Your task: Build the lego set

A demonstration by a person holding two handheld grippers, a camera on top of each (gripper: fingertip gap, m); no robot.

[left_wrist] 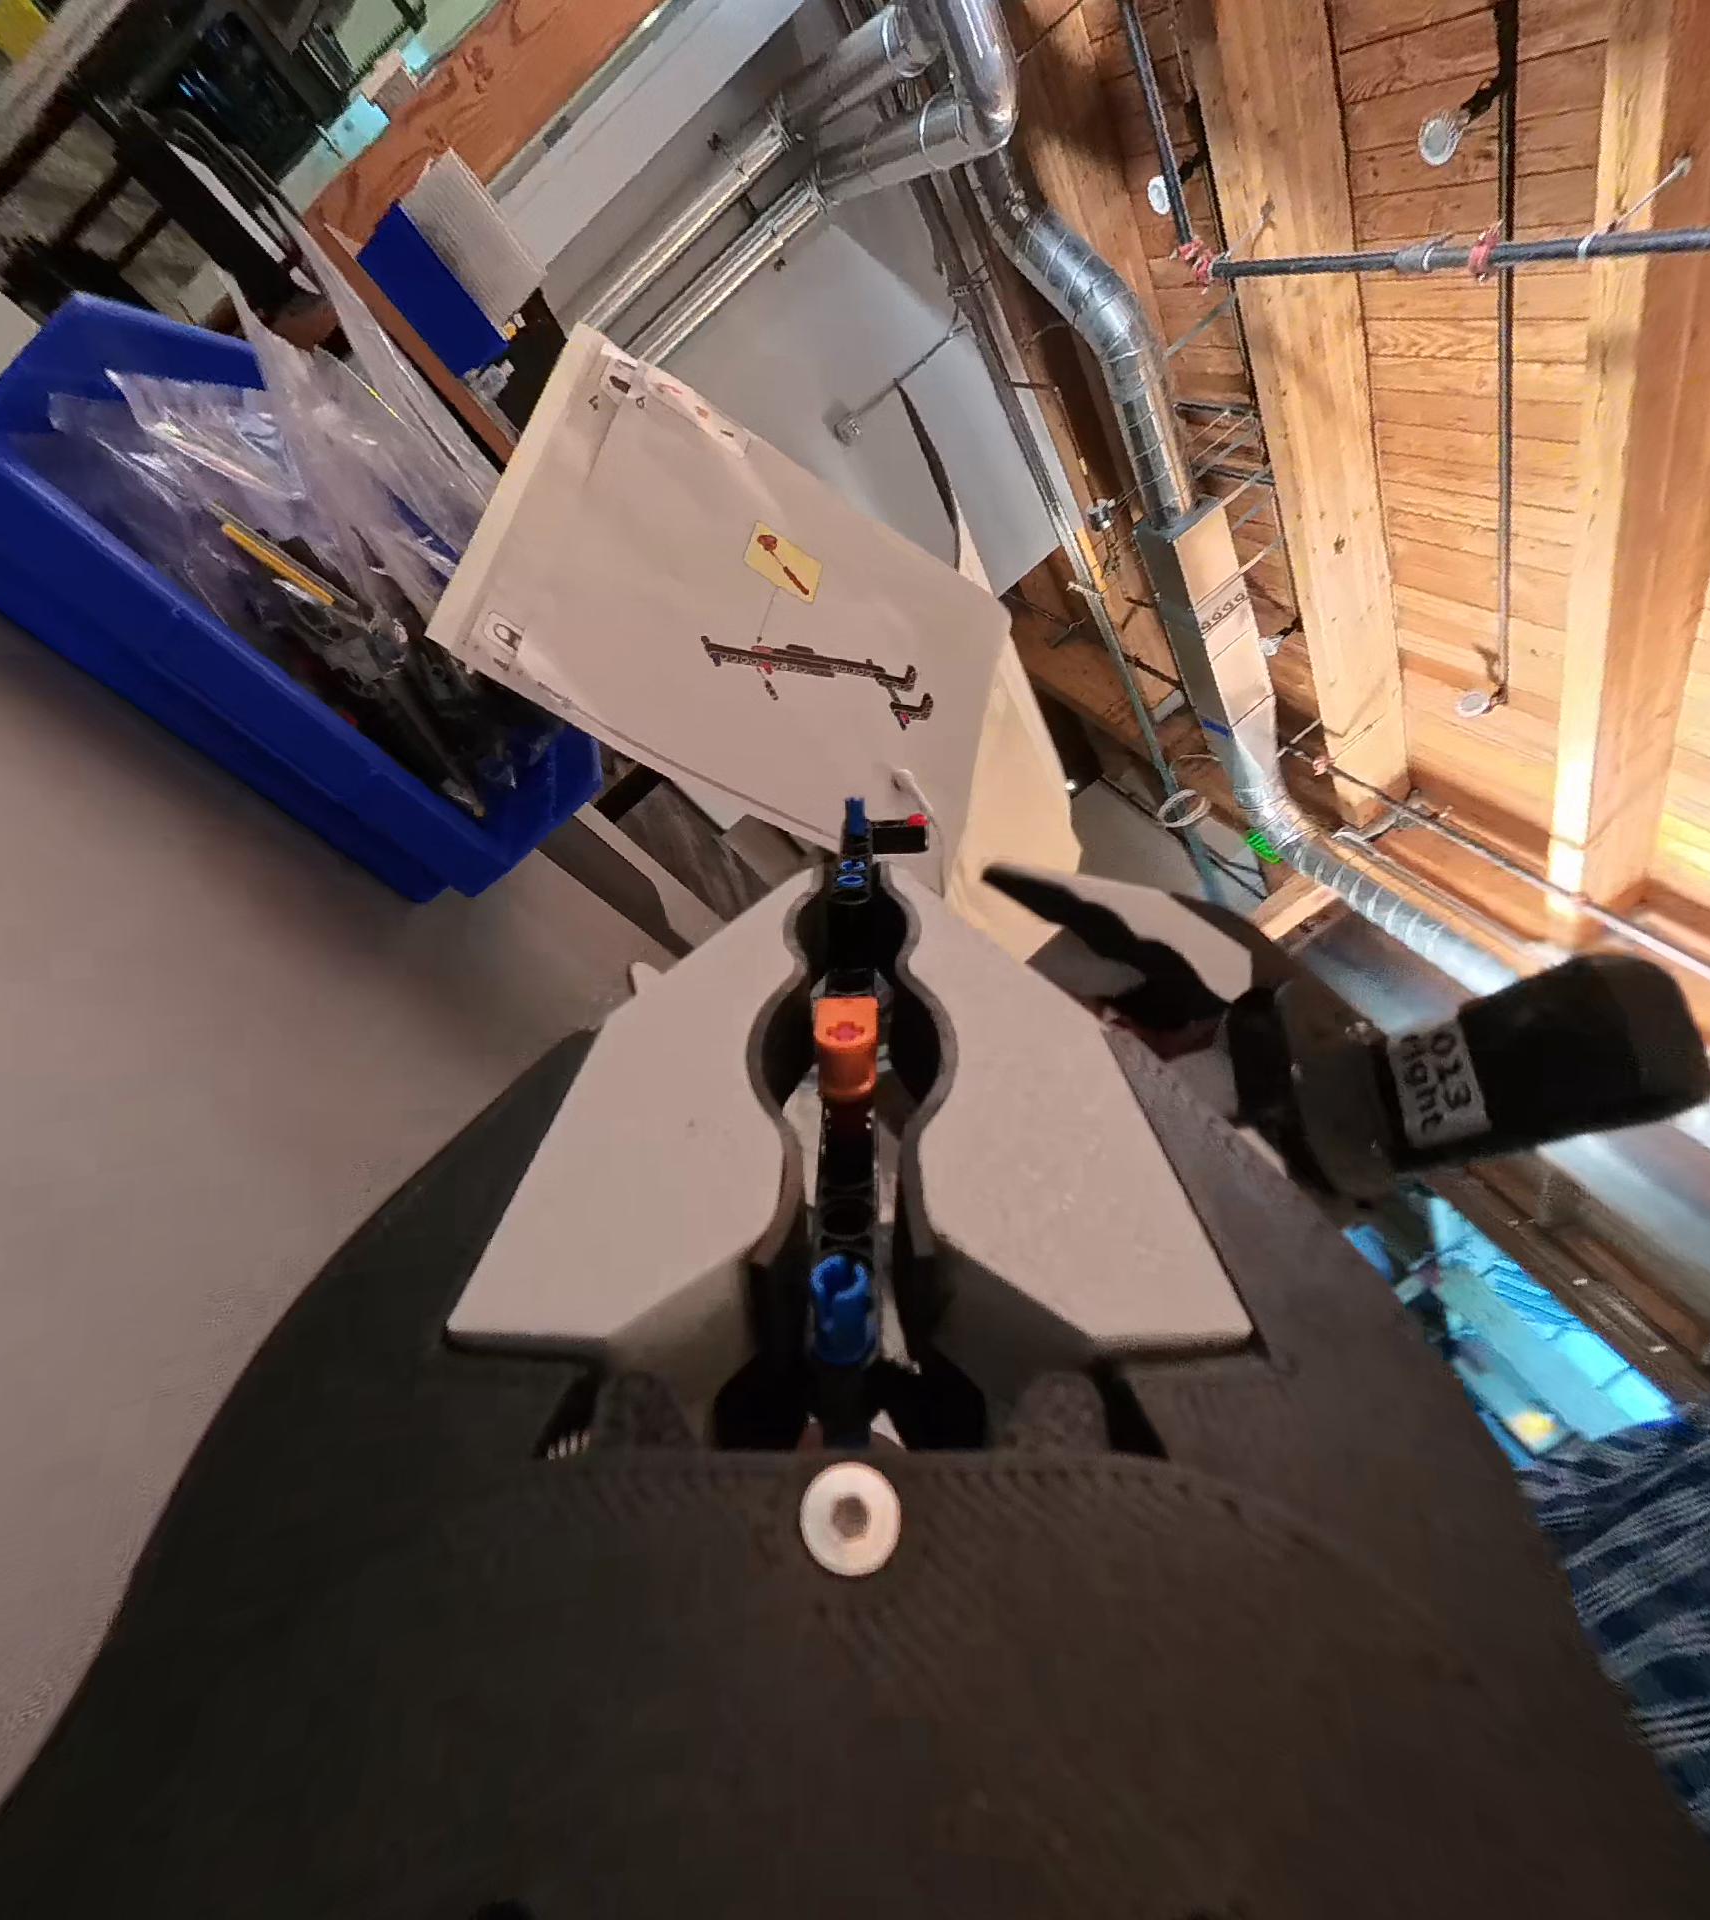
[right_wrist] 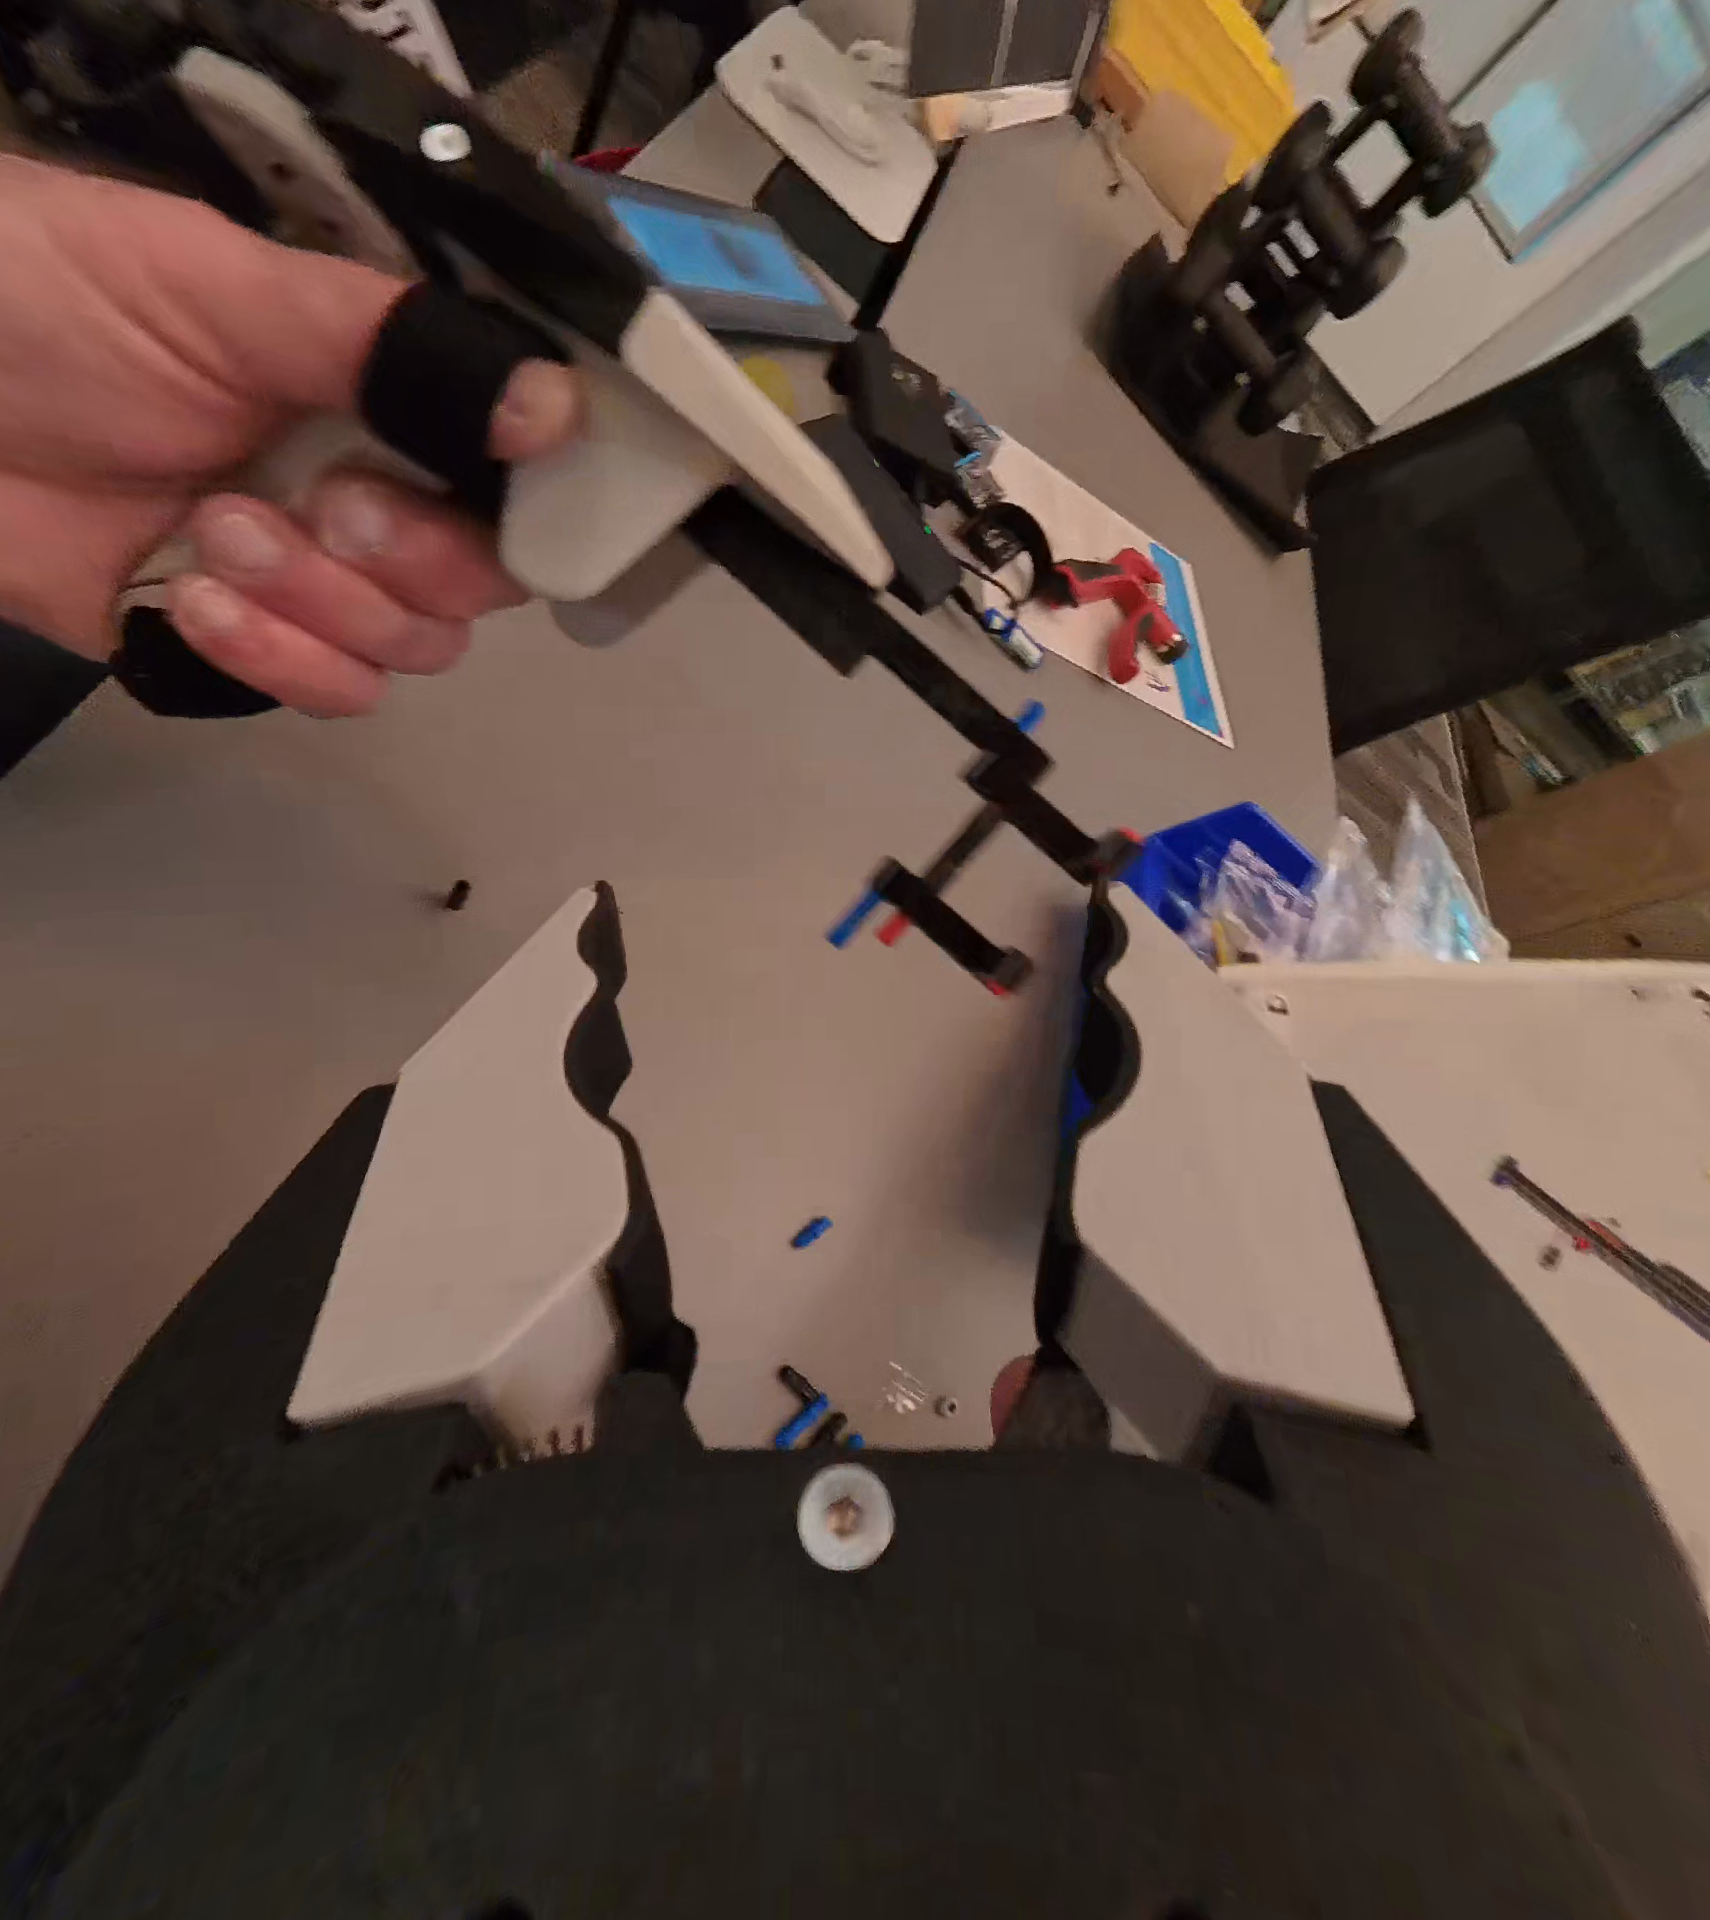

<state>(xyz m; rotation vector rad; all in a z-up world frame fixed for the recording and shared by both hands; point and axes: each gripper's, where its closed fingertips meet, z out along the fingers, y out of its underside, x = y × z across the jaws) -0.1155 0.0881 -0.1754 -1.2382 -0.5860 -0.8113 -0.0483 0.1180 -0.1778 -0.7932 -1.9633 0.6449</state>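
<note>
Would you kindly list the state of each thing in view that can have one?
Left gripper: shut on the black beam.
Black beam: clamped lengthwise between the fingers, held off the table, tip sticking out past them.
Right gripper: open, empty.
Blue bin: open-topped, filled with plastic bags.
Instruction sheet: propped up, page showing.
Loose blue pin: lying on the table.
</note>
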